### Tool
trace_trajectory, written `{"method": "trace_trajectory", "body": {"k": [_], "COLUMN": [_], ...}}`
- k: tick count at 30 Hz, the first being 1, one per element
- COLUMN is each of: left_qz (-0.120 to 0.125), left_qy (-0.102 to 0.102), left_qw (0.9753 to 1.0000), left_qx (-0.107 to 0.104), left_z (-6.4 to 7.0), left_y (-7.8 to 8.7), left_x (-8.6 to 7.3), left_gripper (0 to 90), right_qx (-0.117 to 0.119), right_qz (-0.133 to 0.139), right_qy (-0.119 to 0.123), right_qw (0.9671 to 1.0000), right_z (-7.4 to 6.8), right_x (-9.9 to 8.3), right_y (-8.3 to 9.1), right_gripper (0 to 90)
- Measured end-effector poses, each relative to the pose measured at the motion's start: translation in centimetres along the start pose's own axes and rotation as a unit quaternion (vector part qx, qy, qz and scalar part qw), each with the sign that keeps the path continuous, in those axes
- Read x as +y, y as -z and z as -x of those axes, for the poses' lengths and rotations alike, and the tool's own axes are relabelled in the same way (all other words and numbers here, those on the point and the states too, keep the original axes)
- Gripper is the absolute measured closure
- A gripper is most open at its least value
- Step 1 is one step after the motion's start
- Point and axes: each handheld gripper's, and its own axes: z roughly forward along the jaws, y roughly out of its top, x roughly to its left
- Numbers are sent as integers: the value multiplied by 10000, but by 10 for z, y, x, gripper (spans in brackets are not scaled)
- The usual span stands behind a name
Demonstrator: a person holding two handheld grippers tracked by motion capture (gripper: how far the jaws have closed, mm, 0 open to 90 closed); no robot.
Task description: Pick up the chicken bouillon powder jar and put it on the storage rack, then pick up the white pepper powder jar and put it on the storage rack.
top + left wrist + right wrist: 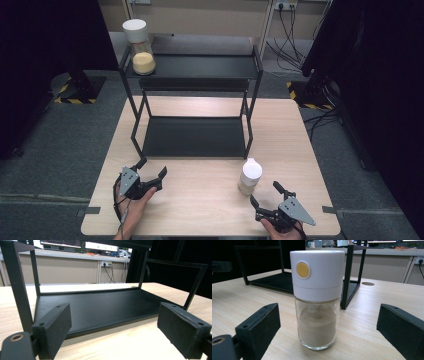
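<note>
A glass jar of pale powder with a white cap (249, 176) stands upright on the wooden table (200, 200), right of centre. In the right gripper view the same jar (317, 300) shows a yellow button on its cap and stands just beyond the jaws. My right gripper (264, 195) is open just in front of and to the right of the jar, not touching it; its jaws stand wide apart (325, 340). My left gripper (151, 169) is open near the front left corner of the black two-tier rack (195, 137), holding nothing; in its own view (112, 335) it faces the rack's lower shelf (100, 307).
A second jar with yellow powder and a white cap (140, 47) stands on the rack's top shelf (200, 66) at its left end. The lower shelf is bare. Dark curtains, stands and cables surround the table on the grey floor.
</note>
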Motion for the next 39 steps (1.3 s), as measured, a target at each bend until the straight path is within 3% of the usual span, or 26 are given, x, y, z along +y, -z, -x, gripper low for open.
{"method": "trace_trajectory", "body": {"k": [3,8,17,28,39], "left_qz": [-48,-3,-7,-43,-21], "left_qy": [-77,61,-138,-217,-200], "left_qw": [10000,10000,9999,9997,9998], "left_qx": [-3,-20,-19,-47,-60], "left_z": [1,-2,2,3,3], "left_y": [-1,0,0,-1,-1], "left_x": [2,0,0,1,0], "left_gripper": [114,114,113,111,112], "right_qx": [2,8,23,66,77], "right_qz": [-3,-13,32,182,75], "right_qy": [4,-21,-46,96,189], "right_qw": [10000,10000,10000,9998,9998], "right_z": [0,1,0,-5,-10], "right_x": [0,0,1,21,28], "right_y": [0,0,-3,-22,-46], "right_gripper": [51,48,43,43,198]}}
